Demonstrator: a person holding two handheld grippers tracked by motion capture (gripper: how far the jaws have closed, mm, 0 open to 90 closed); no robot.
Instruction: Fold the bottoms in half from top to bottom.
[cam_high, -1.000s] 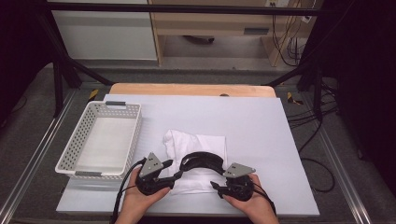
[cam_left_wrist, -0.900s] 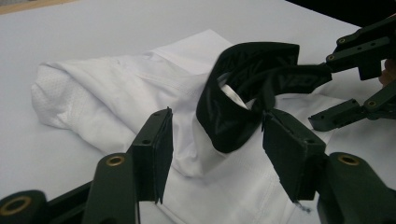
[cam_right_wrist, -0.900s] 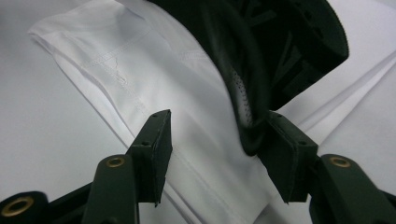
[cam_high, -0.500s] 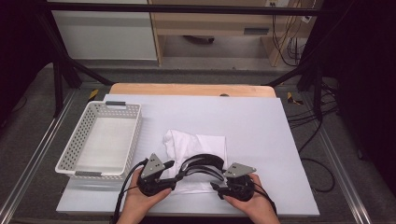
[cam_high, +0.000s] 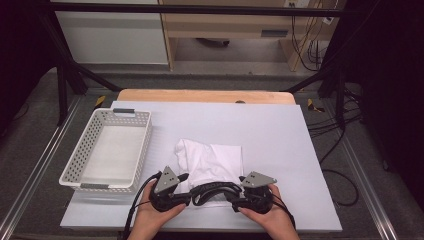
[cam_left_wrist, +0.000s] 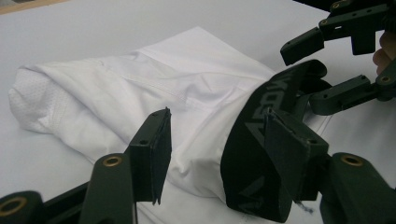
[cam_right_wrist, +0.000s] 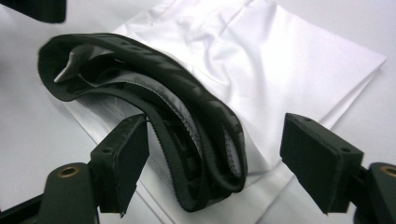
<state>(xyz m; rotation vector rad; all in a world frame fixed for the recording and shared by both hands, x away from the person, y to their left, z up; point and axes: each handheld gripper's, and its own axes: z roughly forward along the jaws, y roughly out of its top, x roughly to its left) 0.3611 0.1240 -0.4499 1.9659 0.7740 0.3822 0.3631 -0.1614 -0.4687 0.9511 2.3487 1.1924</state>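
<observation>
Now 2 tools (cam_high: 186, 192) (cam_high: 236, 199), white garment's black waistband (cam_high: 214, 190)

The garment (cam_left_wrist: 154, 88) is made of smooth white cloth, with a perforated mesh weave at one end, and its waistband (cam_right_wrist: 154, 116) of black woven elastic. The basket (cam_high: 107, 150) is moulded in perforated white plastic; the worktop (cam_high: 270, 125) is finished matt white.
</observation>
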